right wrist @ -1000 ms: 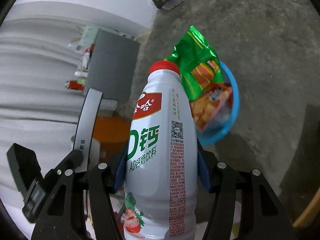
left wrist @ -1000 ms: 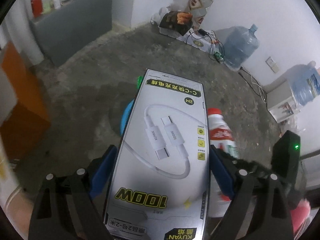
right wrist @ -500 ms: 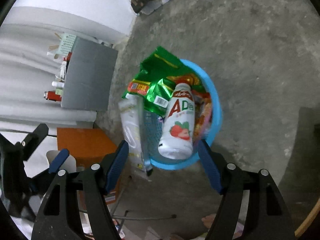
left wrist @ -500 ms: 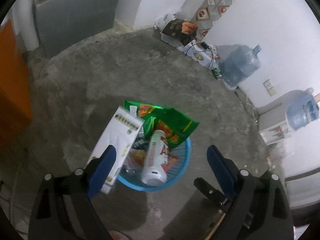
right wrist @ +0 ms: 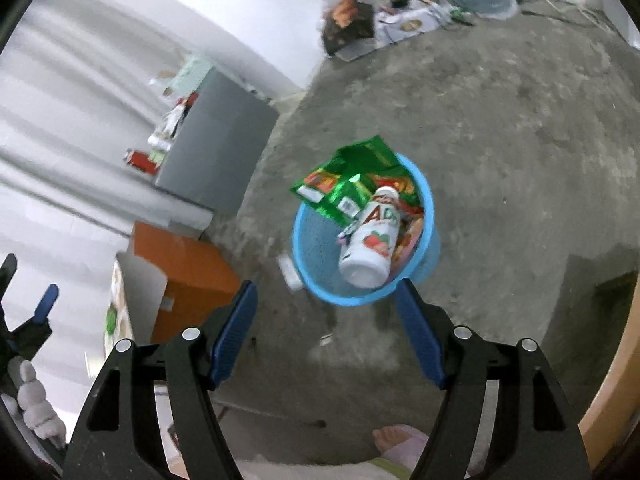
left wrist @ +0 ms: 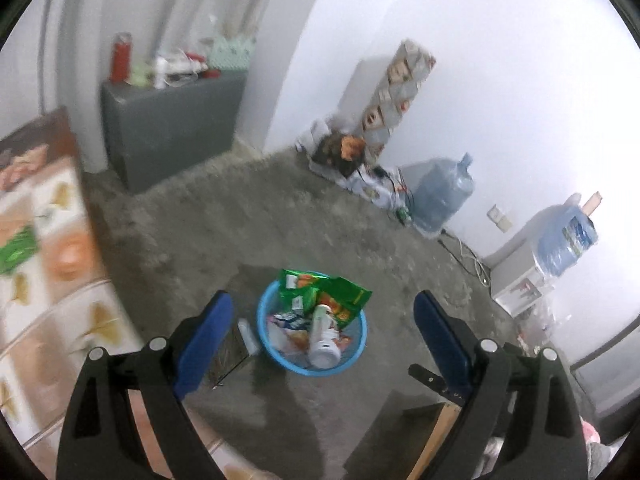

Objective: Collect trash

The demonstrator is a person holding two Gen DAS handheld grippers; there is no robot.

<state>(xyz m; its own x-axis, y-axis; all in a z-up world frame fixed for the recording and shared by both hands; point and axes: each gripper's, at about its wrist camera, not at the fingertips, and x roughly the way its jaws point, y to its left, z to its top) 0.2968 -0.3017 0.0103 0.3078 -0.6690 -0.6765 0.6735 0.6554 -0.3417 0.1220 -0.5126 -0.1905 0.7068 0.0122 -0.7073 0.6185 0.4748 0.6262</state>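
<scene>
A blue mesh basket (left wrist: 262, 320) stands on the concrete floor, holding green snack bags (left wrist: 344, 292) and a white milk-drink bottle (left wrist: 325, 336) that lies cap-up on top. The white cable box (left wrist: 248, 336) rests on the floor against the basket's left side. My left gripper (left wrist: 320, 306) hangs open and empty high above the basket. In the right wrist view the basket (right wrist: 344, 300), bottle (right wrist: 370, 244), bags (right wrist: 352, 176) and box (right wrist: 290, 272) show again. My right gripper (right wrist: 328, 292) is open and empty above the basket's near rim.
A grey cabinet (left wrist: 172, 120) with bottles on top and an orange box (right wrist: 188, 264) stand by the left wall. Water jugs (left wrist: 444, 192) and cables line the far wall. A patterned tabletop (left wrist: 44, 260) is close on the left, a wooden edge (right wrist: 612, 380) on the right, a foot (right wrist: 396, 436) below.
Both grippers let go and rose away. The bottle dropped into the basket. The cable box fell against the basket's rim, then down beside it onto the floor.
</scene>
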